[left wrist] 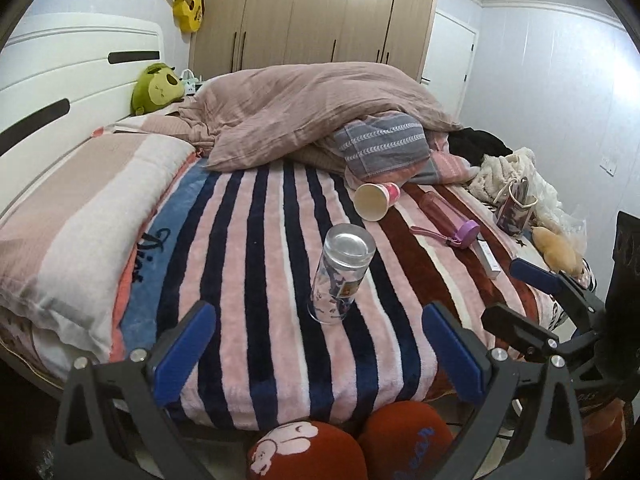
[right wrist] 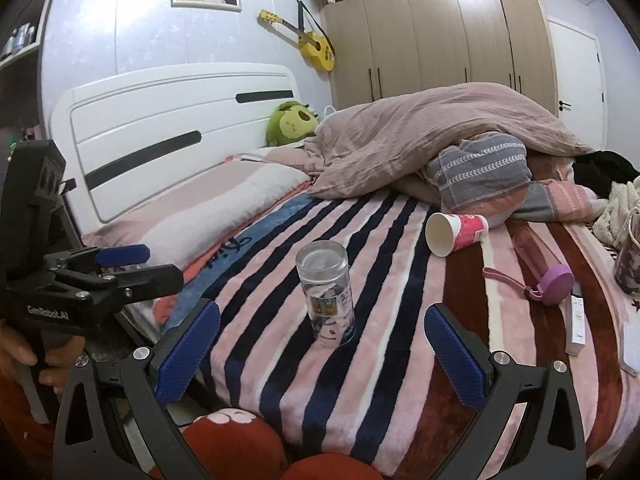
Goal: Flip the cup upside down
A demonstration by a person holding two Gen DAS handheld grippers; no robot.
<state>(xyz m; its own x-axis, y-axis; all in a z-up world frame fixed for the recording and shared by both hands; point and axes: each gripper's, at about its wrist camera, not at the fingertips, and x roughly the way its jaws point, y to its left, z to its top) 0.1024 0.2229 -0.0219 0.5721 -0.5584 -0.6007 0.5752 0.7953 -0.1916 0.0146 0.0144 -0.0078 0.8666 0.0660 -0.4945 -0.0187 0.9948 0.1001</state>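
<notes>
A clear glass cup (left wrist: 342, 274) with printed pictures stands on the striped blanket (left wrist: 280, 340), its flat base up and its mouth down; it also shows in the right wrist view (right wrist: 328, 292). My left gripper (left wrist: 320, 344) is open and empty, a little in front of the cup. My right gripper (right wrist: 322, 346) is open and empty, also just in front of the cup. The right gripper shows at the right edge of the left wrist view (left wrist: 520, 292), and the left gripper at the left of the right wrist view (right wrist: 136, 266).
A paper cup (left wrist: 376, 200) lies on its side behind the glass. A pink bottle with a purple cap (left wrist: 450, 220), a white box (left wrist: 488, 258), a heaped duvet (left wrist: 320, 112), a pillow (left wrist: 80, 216) and red slippers (left wrist: 348, 448) are around.
</notes>
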